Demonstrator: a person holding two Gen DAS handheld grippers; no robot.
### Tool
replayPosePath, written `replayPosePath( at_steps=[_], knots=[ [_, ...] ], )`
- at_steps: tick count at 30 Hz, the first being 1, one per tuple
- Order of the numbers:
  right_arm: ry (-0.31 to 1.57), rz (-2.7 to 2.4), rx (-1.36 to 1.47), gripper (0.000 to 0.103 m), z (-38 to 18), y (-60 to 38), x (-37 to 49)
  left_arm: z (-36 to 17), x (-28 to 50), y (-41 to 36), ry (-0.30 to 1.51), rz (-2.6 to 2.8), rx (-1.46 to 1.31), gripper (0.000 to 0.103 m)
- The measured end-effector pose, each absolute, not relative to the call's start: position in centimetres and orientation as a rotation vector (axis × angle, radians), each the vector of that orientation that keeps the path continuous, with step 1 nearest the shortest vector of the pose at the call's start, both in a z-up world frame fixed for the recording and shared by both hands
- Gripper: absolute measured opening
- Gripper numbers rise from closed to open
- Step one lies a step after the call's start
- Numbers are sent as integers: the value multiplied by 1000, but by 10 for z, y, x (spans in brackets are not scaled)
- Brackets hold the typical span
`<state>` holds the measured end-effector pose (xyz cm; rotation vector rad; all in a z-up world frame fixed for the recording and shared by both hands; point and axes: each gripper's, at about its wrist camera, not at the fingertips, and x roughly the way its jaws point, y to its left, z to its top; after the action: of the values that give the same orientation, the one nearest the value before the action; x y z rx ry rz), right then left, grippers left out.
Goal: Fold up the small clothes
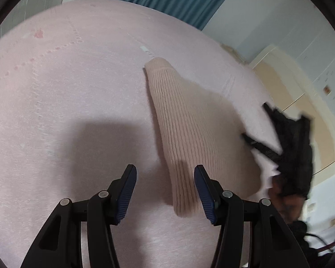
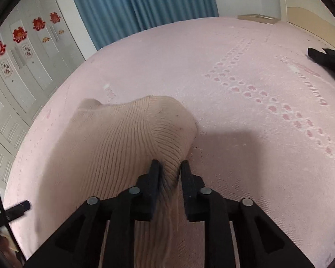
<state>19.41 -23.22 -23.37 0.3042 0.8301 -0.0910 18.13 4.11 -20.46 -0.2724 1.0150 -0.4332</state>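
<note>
At lower centre, right gripper [image 2: 170,167] jaws clamp the beige ribbed knit garment [image 2: 122,138], unfolded on the pink bed [image 2: 234,78]; left gripper [image 1: 165,174] jaws open, empty.

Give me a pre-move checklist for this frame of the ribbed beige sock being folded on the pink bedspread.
1. Right gripper closed on the ribbed beige knitted sock: ok, fabric is pinched between the fingers.
2. Left gripper free to take a hold: ok, open, nothing between the fingers.
3. Sock within the left gripper's line: ok, its near end lies just ahead of the right-hand finger.
4. Sock flat for folding: not ok, the gripped end is lifted and bunched.
5. Pink bedspread bare around the sock: ok in both views.
6. Which end of the sock is gripped: cannot tell.
</note>
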Motion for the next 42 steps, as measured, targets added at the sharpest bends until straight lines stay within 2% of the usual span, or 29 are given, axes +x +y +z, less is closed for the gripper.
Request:
replayPosePath(
  at_steps=[3,5,11,17,21,25,28,30,32,33,35,42],
  knots=[
    [802,-82,315,23,-213,-231,172,-208,171,36,1039,-451,-221,51],
    [782,-74,286,31,-202,-230,149,-210,162,34,1051,-464,-196,51],
    [779,20,276,32,-197,-224,89,-220,129,22,1067,-506,-75,50],
    [860,12,268,32,-234,-220,68,-226,132,0,1058,-483,-36,49],
    [882,27,294,32,-255,-213,73,-233,137,-8,1050,-457,-47,35],
    [858,55,379,32,-267,-213,83,-232,140,-1,1034,-479,-147,26],
    [848,65,404,32,-269,-212,91,-235,145,4,1044,-466,-164,11],
    [866,57,398,32,-270,-212,100,-239,147,9,1056,-470,-187,8],
    [869,76,404,20,-271,-211,104,-236,147,18,1042,-475,-240,7],
    [876,76,396,18,-271,-211,105,-233,146,22,1025,-476,-263,6],
    [874,79,381,16,-269,-209,104,-228,143,31,989,-457,-269,6],
    [869,112,354,17,-252,-212,90,-237,142,32,1036,-456,-236,7]
  ],
)
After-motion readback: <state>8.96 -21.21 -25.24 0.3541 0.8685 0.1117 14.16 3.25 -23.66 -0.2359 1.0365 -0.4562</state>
